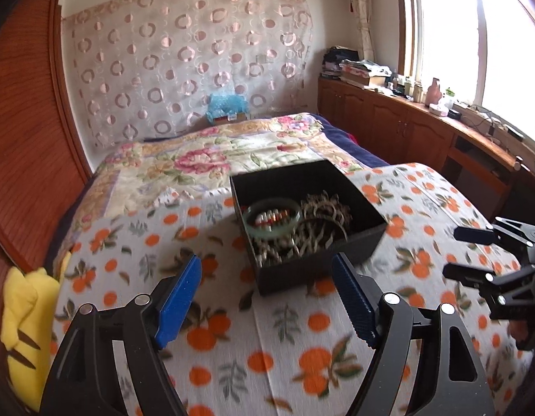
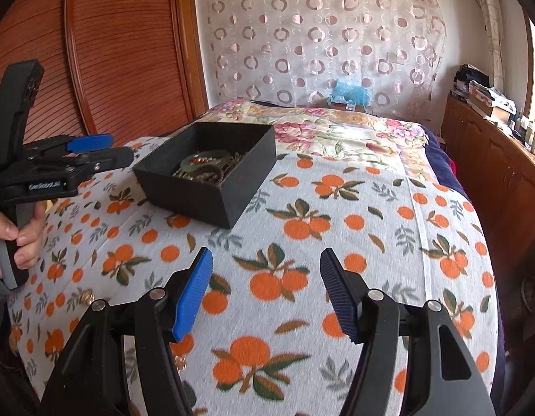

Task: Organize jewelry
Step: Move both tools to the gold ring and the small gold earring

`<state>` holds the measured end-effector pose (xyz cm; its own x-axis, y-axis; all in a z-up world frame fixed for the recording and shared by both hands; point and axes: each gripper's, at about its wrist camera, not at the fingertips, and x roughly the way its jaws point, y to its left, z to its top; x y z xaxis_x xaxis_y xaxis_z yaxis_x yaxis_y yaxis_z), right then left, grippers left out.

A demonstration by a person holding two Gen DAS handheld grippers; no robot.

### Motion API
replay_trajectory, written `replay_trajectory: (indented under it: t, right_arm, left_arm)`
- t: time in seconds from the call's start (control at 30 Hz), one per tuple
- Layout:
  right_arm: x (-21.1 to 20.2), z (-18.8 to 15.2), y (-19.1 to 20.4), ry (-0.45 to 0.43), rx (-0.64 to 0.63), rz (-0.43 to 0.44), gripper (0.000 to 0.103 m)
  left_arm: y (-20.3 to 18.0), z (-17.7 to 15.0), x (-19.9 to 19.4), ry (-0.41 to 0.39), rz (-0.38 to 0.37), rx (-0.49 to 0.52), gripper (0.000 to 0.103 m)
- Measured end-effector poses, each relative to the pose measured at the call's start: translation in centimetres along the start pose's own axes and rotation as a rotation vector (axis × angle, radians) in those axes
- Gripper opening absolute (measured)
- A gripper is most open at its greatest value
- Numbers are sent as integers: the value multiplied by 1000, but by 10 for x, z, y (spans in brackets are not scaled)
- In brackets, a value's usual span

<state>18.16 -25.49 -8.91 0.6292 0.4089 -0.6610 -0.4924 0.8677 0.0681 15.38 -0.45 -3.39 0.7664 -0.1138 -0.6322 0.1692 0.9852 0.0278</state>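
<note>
Jaws of both the left gripper and right gripper stand wide and empty, ready to pick; the black box of tangled jewelry sits open-topped on the bed, just beyond the left gripper; a green bangle lies on top, easiest to reach.

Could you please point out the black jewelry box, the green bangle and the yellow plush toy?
black jewelry box (image 1: 288, 279), left wrist view, near wall.
green bangle (image 1: 248, 215), left wrist view, left rim.
yellow plush toy (image 1: 23, 312), left wrist view, body.
</note>
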Motion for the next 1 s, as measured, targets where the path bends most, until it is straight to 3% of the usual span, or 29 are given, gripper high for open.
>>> replay_trajectory:
  t: [0.57,1.0]
  right_arm:
    - [-26,-43,17,68,-37,33,66]
    - [-11,-52,55,151,-149,99,34]
  left_arm:
    - [-10,-70,-29,82,-58,15,74]
    - [-30,-89,-28,144,-97,57,74]
